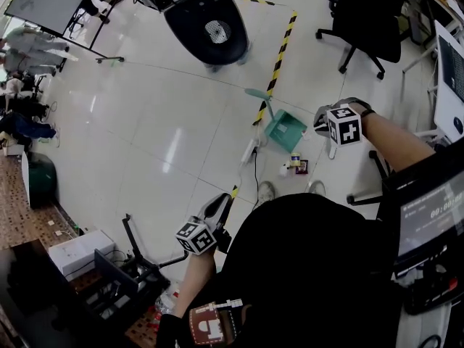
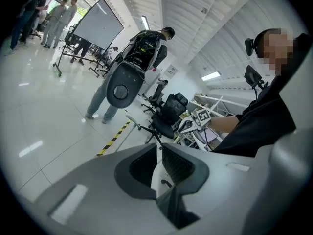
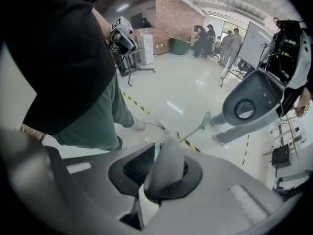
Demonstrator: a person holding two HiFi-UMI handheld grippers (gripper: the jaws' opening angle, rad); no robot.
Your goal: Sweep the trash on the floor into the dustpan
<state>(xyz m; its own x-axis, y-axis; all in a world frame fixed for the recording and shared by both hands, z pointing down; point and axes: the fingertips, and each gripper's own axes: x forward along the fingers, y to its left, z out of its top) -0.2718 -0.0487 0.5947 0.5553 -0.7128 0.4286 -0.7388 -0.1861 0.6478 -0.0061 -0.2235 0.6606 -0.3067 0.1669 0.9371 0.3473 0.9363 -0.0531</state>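
A green dustpan (image 1: 285, 130) stands on the white floor with its long handle (image 3: 198, 127) upright. Just in front of it lie a small bottle (image 1: 295, 159), a dark red packet (image 1: 301, 167) and a white scrap (image 1: 284, 170). My right gripper (image 1: 322, 119) hovers right of the dustpan, shut on a pale grey handle (image 3: 166, 169); a pale shaft (image 1: 332, 151) hangs below it. My left gripper (image 1: 217, 210) is low at my left side, away from the trash. Its jaws (image 2: 157, 166) are together with nothing seen between them.
A person carrying a big dark round pack (image 1: 205, 22) stands beyond the dustpan. Yellow-black tape (image 1: 275, 67) crosses the floor. A white power strip (image 1: 249, 151) with its cord lies left of the dustpan. Office chair (image 1: 366, 20) far right; black stand (image 1: 130, 267) near left.
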